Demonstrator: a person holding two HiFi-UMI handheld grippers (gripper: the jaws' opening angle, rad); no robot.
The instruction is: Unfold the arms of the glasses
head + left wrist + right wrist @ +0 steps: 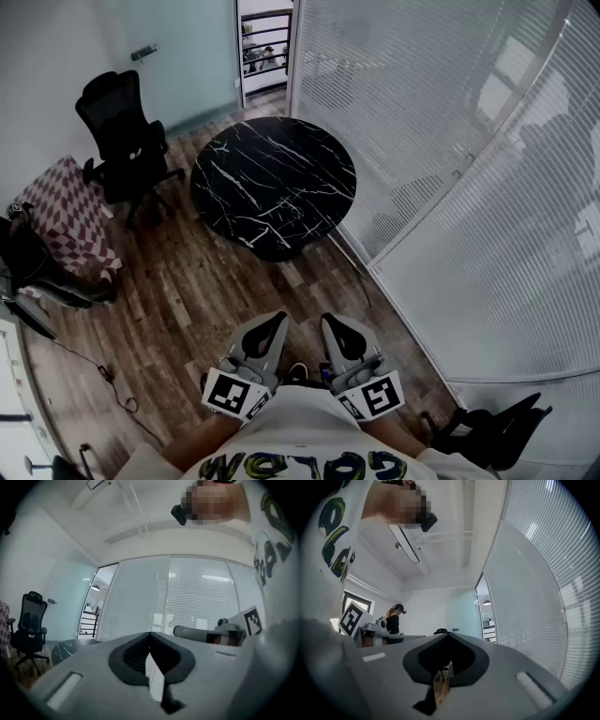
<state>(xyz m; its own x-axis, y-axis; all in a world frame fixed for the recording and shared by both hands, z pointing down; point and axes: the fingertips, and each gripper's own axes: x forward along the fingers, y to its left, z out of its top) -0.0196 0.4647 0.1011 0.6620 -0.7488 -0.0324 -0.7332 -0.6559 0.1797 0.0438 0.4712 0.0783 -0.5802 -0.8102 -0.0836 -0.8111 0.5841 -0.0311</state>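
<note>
In the head view both grippers are held close in front of the person's body, above the wooden floor and pointing level toward a round black marble table. My left gripper and right gripper sit side by side, each with its jaws shut and nothing between them. The left gripper view shows its jaws meeting at the tip, with window blinds beyond. The right gripper view shows its jaws closed too. I cannot pick out any glasses among the table's white veins from this distance.
A black office chair stands left of the table, a chequered seat further left. Curved glass walls with blinds run along the right. A cable lies on the floor. Another person stands far off.
</note>
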